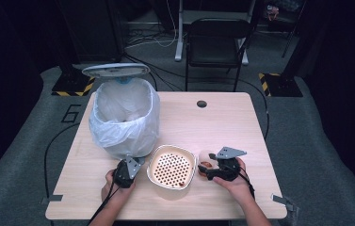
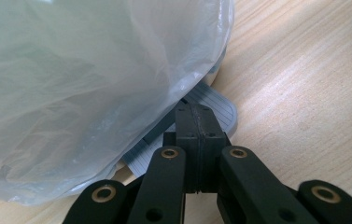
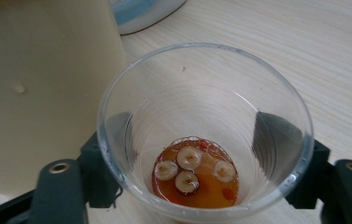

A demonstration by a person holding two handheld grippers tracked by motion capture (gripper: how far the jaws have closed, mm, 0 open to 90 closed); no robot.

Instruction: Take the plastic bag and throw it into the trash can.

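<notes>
Work in hand: a clear plastic cup [image 3: 205, 130] with a little amber tea and four pale slices at its bottom is being taken up, most likely to be strained through the cream strainer bowl [image 1: 172, 166] and the dregs binned
Cup place: on the table [image 1: 231, 122] at 3 o'clock of the strainer bowl, just beside it
Right gripper [image 1: 224, 165]: jaws stand on either side of the cup, pads at or very near its wall; a firm pinch cannot be told yet
Left gripper [image 2: 196, 128]: jaws pressed together, empty, their tips on the grey pedal [image 2: 213, 109] at the foot of the bin [image 1: 124, 117]
Bin: at 10 o'clock of the strainer bowl, lid [image 1: 115, 70] up, white liner in
Done: bin opened, cup reached
Left: lift, pour, discard
Count: one cup, one strainer bowl, one bin, two grippers
</notes>
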